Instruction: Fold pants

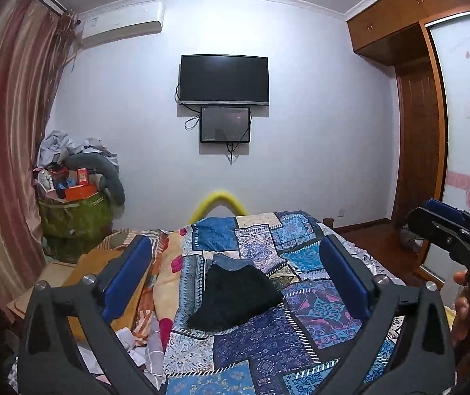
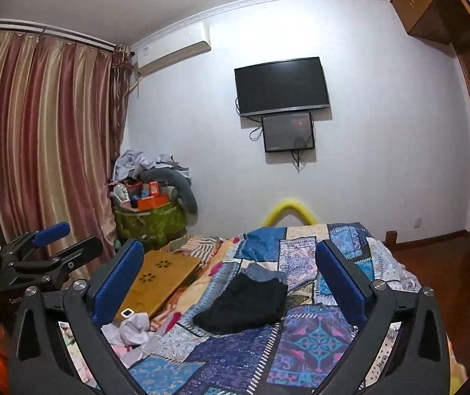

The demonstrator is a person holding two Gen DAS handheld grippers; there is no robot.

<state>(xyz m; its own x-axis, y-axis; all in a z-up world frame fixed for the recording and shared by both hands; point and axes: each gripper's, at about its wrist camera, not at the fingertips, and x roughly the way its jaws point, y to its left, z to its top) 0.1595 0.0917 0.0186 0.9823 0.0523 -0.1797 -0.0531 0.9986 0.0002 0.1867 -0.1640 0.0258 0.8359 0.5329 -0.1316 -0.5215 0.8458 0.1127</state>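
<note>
A folded black pair of pants (image 1: 238, 296) (image 2: 244, 302) lies in a small heap on the patchwork bedspread (image 1: 267, 345) (image 2: 310, 339). A blue denim garment (image 1: 231, 260) (image 2: 264, 271) pokes out from under its far edge. My left gripper (image 1: 235, 242) is open, level above the bed, nothing between its blue pads (image 1: 126, 279); the pants lie below and beyond them. My right gripper (image 2: 229, 246) is open and empty too, likewise short of the pants. Each gripper shows at the other view's edge: the right (image 1: 427, 212), the left (image 2: 81, 235).
A wooden lap table (image 2: 159, 276) and crumpled paper (image 2: 132, 329) lie on the bed's left side. A green bag piled with clutter (image 1: 73, 217) stands by the curtains (image 2: 37, 148). A yellow foam arch (image 1: 218, 200) rises at the bed's foot, a wardrobe (image 1: 419, 148) at right.
</note>
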